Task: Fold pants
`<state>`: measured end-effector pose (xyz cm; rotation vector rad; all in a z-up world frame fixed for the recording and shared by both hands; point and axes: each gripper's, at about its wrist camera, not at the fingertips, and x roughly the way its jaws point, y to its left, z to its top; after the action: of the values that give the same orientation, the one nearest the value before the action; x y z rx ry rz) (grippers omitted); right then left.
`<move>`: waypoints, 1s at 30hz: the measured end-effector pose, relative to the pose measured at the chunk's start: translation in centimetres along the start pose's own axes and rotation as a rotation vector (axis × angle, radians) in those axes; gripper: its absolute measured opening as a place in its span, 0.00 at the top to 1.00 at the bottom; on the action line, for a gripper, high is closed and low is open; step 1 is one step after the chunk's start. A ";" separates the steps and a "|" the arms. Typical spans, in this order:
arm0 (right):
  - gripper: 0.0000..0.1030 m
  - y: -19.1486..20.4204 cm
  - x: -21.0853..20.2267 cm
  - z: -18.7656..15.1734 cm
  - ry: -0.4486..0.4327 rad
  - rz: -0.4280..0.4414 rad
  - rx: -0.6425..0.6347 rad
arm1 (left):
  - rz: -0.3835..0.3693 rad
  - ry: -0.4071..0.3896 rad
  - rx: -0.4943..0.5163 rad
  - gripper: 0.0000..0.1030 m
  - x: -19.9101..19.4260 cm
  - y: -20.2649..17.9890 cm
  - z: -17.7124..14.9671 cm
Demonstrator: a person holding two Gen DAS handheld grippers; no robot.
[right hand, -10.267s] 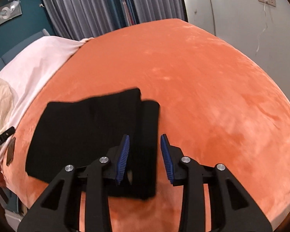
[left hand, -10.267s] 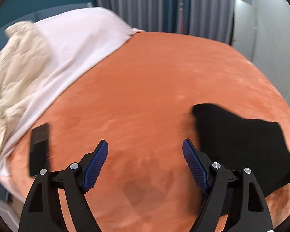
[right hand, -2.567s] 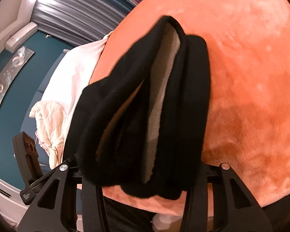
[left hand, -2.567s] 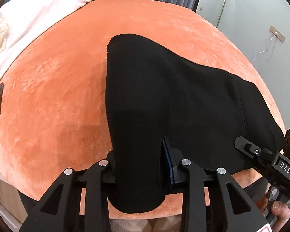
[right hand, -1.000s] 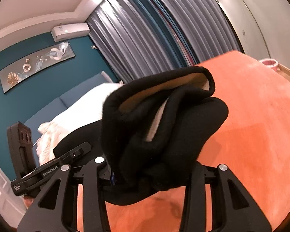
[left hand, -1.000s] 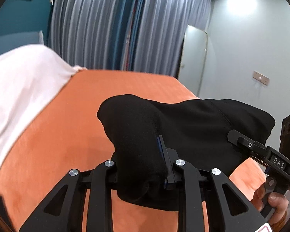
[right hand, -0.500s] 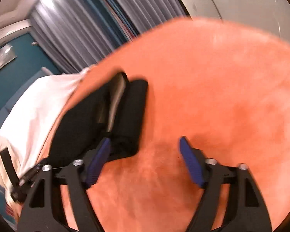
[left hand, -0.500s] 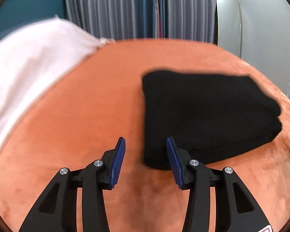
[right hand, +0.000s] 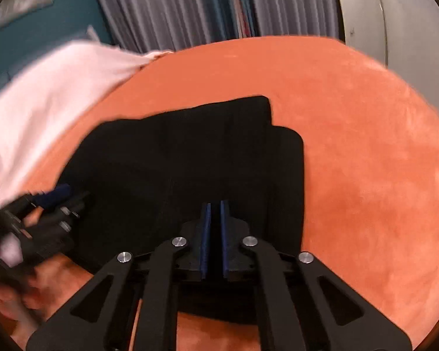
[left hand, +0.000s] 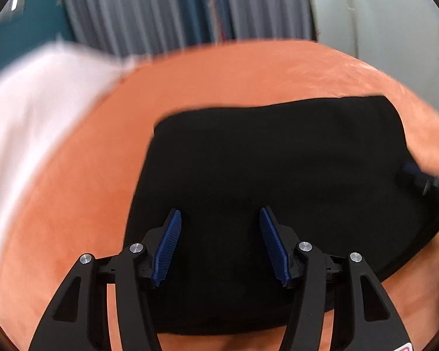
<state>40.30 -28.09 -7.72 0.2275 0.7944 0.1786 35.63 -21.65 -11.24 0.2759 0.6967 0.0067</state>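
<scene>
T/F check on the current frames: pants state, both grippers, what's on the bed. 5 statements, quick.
1. The black pants lie folded on the orange bedspread. True.
2. The left gripper is clamped on a pant leg. False: its jaws have just been opening and stand apart over the pants, with no cloth pinched between the pads.
3. The right gripper is shut. True: its jaws have just closed, and no cloth shows between the pads.
4. The pants hang in the air between the two grippers. False: they rest flat on the bedspread.
5. A green towel lies left of the pants. False: a white sheet covers that side of the bed.
</scene>
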 end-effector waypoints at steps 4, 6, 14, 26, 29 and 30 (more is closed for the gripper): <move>0.93 1.0 -2.6 0.4 0.003 -0.016 0.043 | 0.028 -0.027 0.051 0.47 -2.5 -0.2 -0.5; 0.92 2.7 -5.0 0.6 -0.052 0.016 0.019 | -0.020 -0.039 -0.017 0.47 -3.8 0.9 -0.3; 0.91 3.3 -9.6 -1.2 -0.048 -0.094 -0.008 | -0.049 -0.014 -0.071 0.47 -8.5 3.0 -1.4; 0.28 8.2 -18.9 -8.1 -0.187 -0.138 0.016 | -0.016 -0.152 -0.095 0.16 -21.8 3.1 -3.4; 0.18 8.9 -20.8 -9.5 -0.229 -0.186 -0.015 | -0.023 -0.164 -0.104 0.16 -25.3 3.3 -4.7; 0.14 9.1 -21.3 -9.8 -0.235 -0.189 -0.018 | -0.034 -0.155 -0.118 0.16 -26.1 3.4 -5.1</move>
<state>17.90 -23.26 2.66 0.1521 0.5764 -0.0202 12.66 -19.63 2.43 0.1496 0.5449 -0.0055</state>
